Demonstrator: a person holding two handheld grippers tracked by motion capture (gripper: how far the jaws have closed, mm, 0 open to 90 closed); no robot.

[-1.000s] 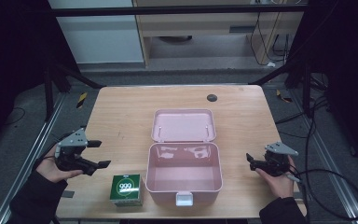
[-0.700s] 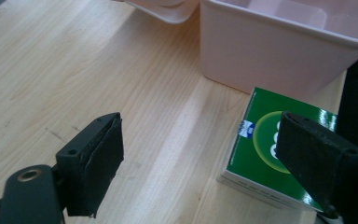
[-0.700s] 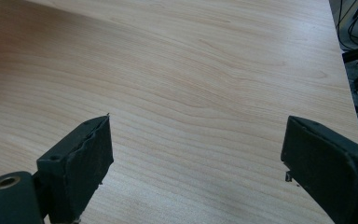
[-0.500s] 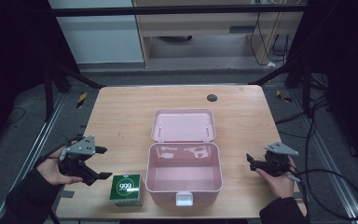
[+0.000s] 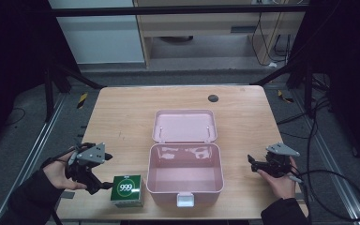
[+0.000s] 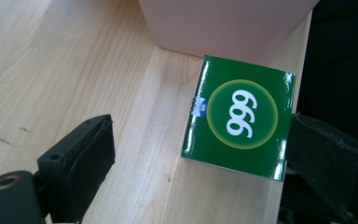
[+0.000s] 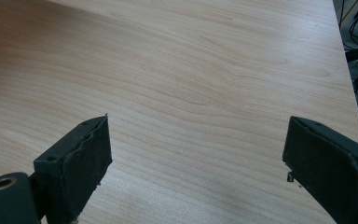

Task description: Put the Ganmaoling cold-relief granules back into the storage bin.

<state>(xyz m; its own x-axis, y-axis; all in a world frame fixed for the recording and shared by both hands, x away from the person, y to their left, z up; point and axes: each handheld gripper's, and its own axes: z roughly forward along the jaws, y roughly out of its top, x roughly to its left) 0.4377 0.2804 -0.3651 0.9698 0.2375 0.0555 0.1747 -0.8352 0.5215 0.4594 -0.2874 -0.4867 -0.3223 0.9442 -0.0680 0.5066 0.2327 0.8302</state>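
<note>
A small green box marked 999 (image 5: 128, 191) lies on the wooden table (image 5: 122, 122) near its front edge, just left of an open pink case (image 5: 184, 174) whose lid (image 5: 184, 125) lies back flat. My left gripper (image 5: 105, 172) is open right beside the box on its left. In the left gripper view the green box (image 6: 240, 123) lies between the two wide-apart jaws, close to the right one, untouched. My right gripper (image 5: 251, 161) rests open at the table's right side, over bare wood (image 7: 191, 93).
A dark round grommet (image 5: 213, 98) sits near the table's far edge. Cables (image 5: 337, 183) trail on the floor to the right. Black frame posts (image 5: 51, 89) stand at both sides of the table.
My left gripper has moved right and toward the front edge, closing in on the green box. The right gripper has stayed put.
</note>
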